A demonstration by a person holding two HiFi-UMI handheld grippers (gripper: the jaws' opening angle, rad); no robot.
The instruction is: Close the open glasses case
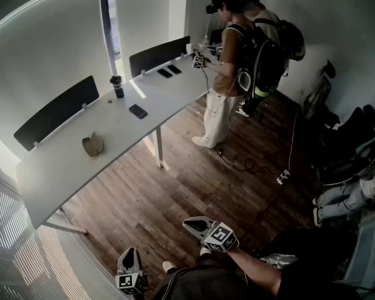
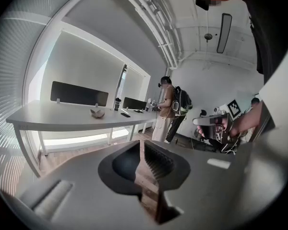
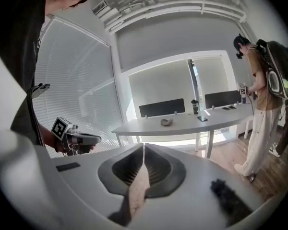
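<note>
1. My left gripper [image 2: 139, 143] is held up well short of the desk [image 1: 59, 164]. Its jaws stand a narrow slit apart, and only floor shows through the gap.
2. My right gripper [image 3: 143, 146] has its jaws pressed together with nothing in them.
3. The glasses case [image 1: 92, 144] lies open on the long white desk, toward the near end, with its two halves spread. It is well apart from both grippers, with a stretch of wooden floor [image 1: 175, 192] between us.
4. Further along the same desk there is a dark phone [image 1: 137, 110] lying flat, and beyond it a dark tumbler [image 1: 117, 86] standing upright.
5. Two more flat dark things [image 1: 164, 73] lie side by side near the far end; I can't tell what they are.
6. Black divider panels [image 1: 56, 111] stand along the desk's back edge.
7. Another person [image 1: 228, 74] with a backpack stands at the far end of the desk.
</note>
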